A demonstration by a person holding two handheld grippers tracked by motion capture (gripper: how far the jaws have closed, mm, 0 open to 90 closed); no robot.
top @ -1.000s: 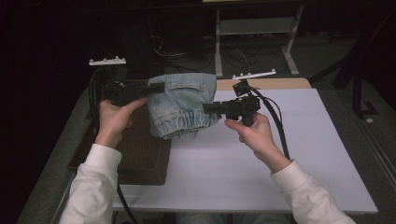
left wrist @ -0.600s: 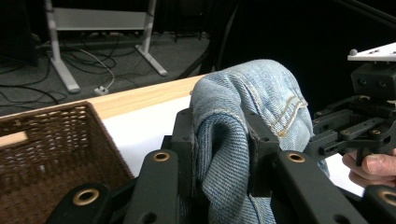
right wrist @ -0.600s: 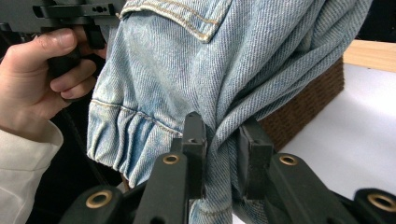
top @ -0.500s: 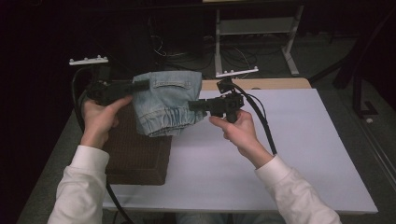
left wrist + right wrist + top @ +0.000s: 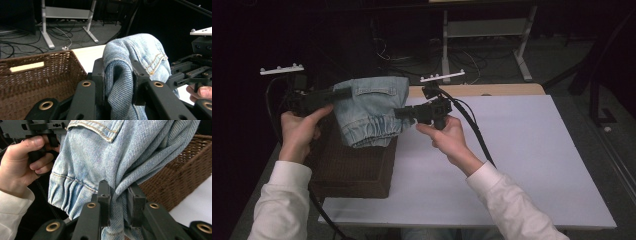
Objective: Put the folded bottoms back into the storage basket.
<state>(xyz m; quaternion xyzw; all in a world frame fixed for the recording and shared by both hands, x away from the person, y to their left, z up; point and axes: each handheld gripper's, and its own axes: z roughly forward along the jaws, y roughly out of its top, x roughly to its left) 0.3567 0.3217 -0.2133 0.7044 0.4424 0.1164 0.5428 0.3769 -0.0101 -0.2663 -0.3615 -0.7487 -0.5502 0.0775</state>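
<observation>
I hold a folded pair of light-blue jeans up in the air between my two tools, and the bundle hangs over the far end of the brown wicker basket. My left gripper has its jaws closed down onto a thick fold of the denim at the bundle's left upper edge; in the left gripper view the cloth bulges up between the two black jaws and is squeezed tight. My right gripper bites the opposite side of the bundle, and in the right gripper view its jaws pinch a gathered twist of the fabric with only that narrow band between them. An elastic, ruffled cuff forms the lower edge of the hanging bundle, and a stitched pocket shows on its top face.

The basket sits on the left part of the white table top, its near edge toward me and its far end under the jeans. In the left gripper view I see its woven wall with a pale slot-shaped handle opening; how much lies inside the basket I cannot tell, as the denim and my left hand cover its far end. My right hand is just right of the basket, above the table top.
</observation>
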